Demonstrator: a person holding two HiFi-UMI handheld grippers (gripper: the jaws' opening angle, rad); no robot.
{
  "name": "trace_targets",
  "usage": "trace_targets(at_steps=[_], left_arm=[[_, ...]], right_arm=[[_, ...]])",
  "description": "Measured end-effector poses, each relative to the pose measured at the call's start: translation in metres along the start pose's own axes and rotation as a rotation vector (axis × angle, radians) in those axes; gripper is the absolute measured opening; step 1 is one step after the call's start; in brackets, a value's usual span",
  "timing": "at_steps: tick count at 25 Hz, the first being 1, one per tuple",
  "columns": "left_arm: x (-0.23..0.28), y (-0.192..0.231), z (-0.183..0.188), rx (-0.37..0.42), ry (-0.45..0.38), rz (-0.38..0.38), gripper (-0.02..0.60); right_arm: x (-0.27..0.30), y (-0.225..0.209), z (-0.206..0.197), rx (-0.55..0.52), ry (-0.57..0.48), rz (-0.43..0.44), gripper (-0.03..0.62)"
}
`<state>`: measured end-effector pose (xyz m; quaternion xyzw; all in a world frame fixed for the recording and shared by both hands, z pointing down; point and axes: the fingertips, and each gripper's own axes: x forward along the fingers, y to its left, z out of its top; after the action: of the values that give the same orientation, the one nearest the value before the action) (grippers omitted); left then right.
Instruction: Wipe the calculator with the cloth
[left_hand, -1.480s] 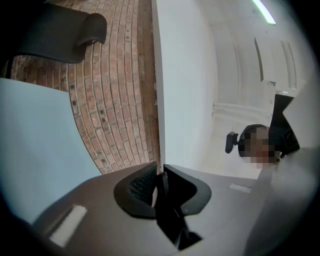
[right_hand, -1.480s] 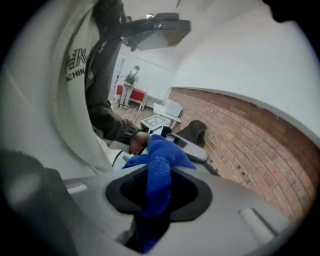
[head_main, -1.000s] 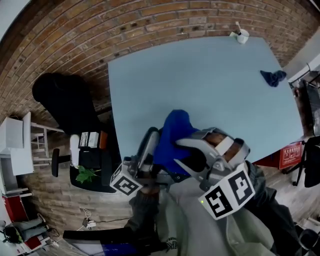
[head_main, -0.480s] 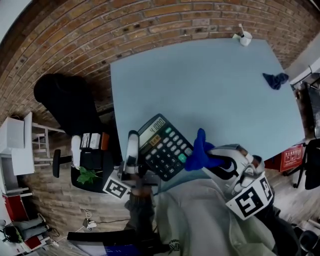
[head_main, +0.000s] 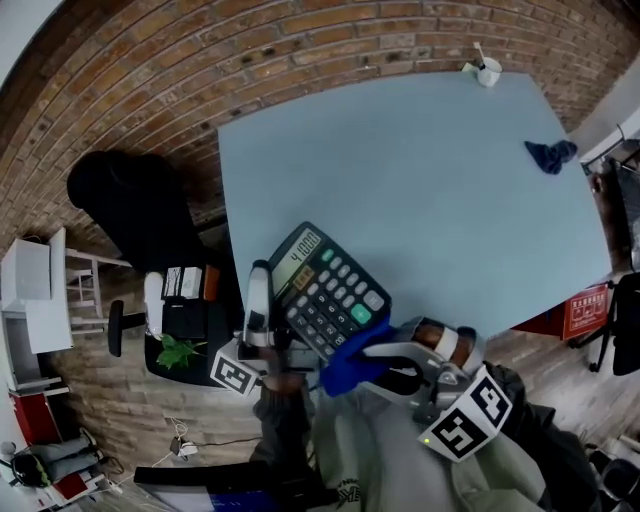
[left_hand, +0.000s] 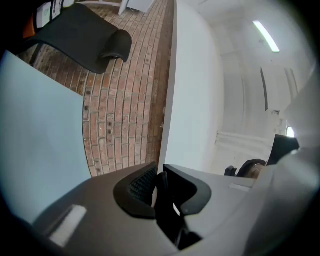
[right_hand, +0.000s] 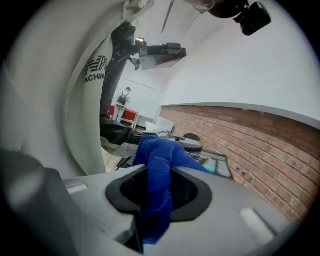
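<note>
A black calculator (head_main: 325, 290) with a lit display is held tilted above the table's near edge. My left gripper (head_main: 262, 300) is shut on its left edge; in the left gripper view the dark edge (left_hand: 167, 210) sits pinched between the jaws (left_hand: 159, 187). My right gripper (head_main: 372, 362) is shut on a bright blue cloth (head_main: 345, 368). The cloth bunches against the calculator's near corner. In the right gripper view the cloth (right_hand: 157, 195) fills the jaws (right_hand: 159, 192), with the calculator's keys (right_hand: 212, 164) just beyond.
The pale blue table (head_main: 420, 170) carries a second dark blue cloth (head_main: 549, 155) at its far right and a white cup (head_main: 485, 72) at the back corner. A black chair (head_main: 130, 200) stands on the brick floor at the left. A red box (head_main: 583, 310) sits at the right.
The cloth lay over the whole calculator, then slid off its right side, and now sits at its near corner. My right gripper came down and towards me. The calculator's face is uncovered.
</note>
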<state>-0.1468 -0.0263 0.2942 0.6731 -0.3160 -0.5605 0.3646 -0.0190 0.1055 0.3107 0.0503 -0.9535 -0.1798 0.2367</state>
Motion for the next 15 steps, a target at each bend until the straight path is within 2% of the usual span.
trace_targets(at_steps=[2,4,7,9,11,15], left_arm=[[-0.002,-0.001,0.003,-0.011,-0.002,-0.012,0.040],[-0.004,0.000,0.008,-0.043,-0.023,-0.023,0.040],[-0.008,0.001,0.012,-0.136,-0.070,-0.063,0.040],[-0.008,-0.001,0.010,-0.196,-0.078,-0.094,0.040],[-0.006,-0.003,0.004,-0.244,-0.071,-0.121,0.038],[0.000,-0.005,-0.012,-0.329,-0.055,-0.156,0.037]], right_arm=[[-0.013,-0.019,-0.008,0.025,-0.024,-0.073,0.107],[-0.024,-0.039,-0.008,0.074,-0.113,-0.145,0.107],[-0.039,-0.065,-0.005,0.267,-0.301,-0.263,0.108],[-0.041,-0.077,-0.005,0.395,-0.391,-0.315,0.108],[-0.030,-0.073,0.001,0.432,-0.428,-0.284,0.107],[-0.001,-0.037,0.017,0.384,-0.445,-0.104,0.109]])
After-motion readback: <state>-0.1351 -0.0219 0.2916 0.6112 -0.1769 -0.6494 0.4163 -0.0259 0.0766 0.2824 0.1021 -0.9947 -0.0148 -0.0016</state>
